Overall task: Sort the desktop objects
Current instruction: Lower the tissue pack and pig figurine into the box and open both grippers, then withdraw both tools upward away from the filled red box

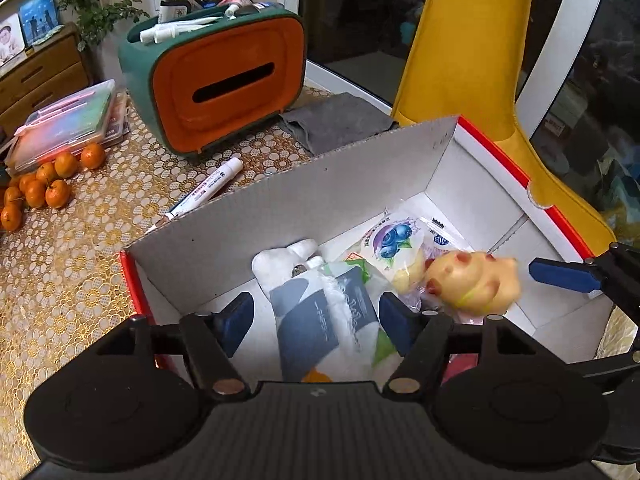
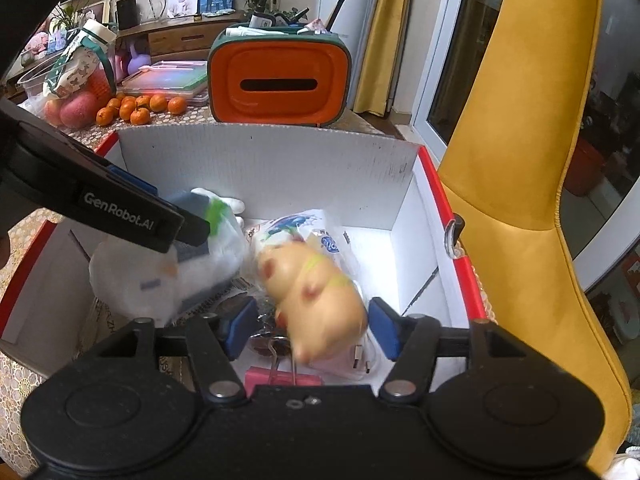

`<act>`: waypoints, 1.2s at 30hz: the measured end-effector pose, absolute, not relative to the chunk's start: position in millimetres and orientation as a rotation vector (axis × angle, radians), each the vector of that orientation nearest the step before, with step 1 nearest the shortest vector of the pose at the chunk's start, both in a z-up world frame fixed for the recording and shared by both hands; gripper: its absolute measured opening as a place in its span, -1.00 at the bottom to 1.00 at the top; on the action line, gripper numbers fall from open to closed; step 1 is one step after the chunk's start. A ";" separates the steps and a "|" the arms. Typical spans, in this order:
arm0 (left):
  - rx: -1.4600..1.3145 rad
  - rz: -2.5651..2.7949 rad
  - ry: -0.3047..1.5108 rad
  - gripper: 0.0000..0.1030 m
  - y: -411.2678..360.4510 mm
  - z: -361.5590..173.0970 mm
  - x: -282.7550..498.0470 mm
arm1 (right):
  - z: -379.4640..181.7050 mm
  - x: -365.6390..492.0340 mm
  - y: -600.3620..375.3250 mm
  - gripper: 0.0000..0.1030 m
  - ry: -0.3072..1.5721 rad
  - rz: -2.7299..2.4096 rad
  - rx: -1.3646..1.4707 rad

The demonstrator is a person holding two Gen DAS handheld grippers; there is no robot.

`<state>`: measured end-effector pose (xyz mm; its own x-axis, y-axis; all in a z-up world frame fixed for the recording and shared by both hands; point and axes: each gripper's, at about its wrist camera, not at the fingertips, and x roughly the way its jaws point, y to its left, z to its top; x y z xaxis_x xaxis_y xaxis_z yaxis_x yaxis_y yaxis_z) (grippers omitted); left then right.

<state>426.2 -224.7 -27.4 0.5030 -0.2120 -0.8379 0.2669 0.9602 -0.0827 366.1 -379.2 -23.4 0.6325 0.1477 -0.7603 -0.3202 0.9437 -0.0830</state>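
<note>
Your left hand-held gripper [image 1: 316,322] and right hand-held gripper [image 2: 308,326] both spread apart over box [image 2: 264,168], blurred toy pig [image 2: 316,288] between right fingers, untouched, long axis running away from you.

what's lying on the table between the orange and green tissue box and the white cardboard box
In the left wrist view, a white marker pen lies on the tablecloth between the tissue box and the cardboard box's grey flap, beside a grey cloth.

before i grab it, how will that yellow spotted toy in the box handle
The rounded yellow spotted rubber-looking toy will probably squash a little and feel light. Its smooth, bulging sides could slip from the right fingers, which stand apart around it. Lying on crinkly plastic snack packets, it may roll or shift when nudged.
</note>
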 end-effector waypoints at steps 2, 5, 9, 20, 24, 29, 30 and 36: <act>0.051 -0.289 0.998 0.33 -222.7 -24.4 424.3 | -21.0 365.2 -379.9 0.33 0.836 0.266 -0.222; 0.040 -0.290 0.990 0.33 -219.4 -19.5 419.3 | -16.8 363.6 -382.2 0.36 0.829 0.262 -0.214; 0.033 -0.299 0.980 0.33 -215.3 -12.7 409.7 | -9.9 358.3 -384.2 0.40 0.820 0.266 -0.200; 0.011 -0.318 0.937 0.33 -200.6 12.1 368.4 | 15.3 326.5 -380.2 0.44 0.780 0.293 -0.186; 0.003 -0.319 0.909 0.33 -194.4 21.9 349.6 | 23.7 313.8 -376.7 0.49 0.768 0.309 -0.177; -0.002 -0.333 0.892 0.33 -186.3 30.9 325.4 | 31.8 297.8 -371.1 0.55 0.741 0.333 -0.165; -0.002 -0.335 0.890 0.33 -185.3 32.2 321.0 | 33.5 294.4 -369.9 0.57 0.735 0.338 -0.161; -0.020 -0.342 0.856 0.33 -176.5 39.2 294.2 | 39.6 279.6 -366.6 0.65 0.708 0.350 -0.136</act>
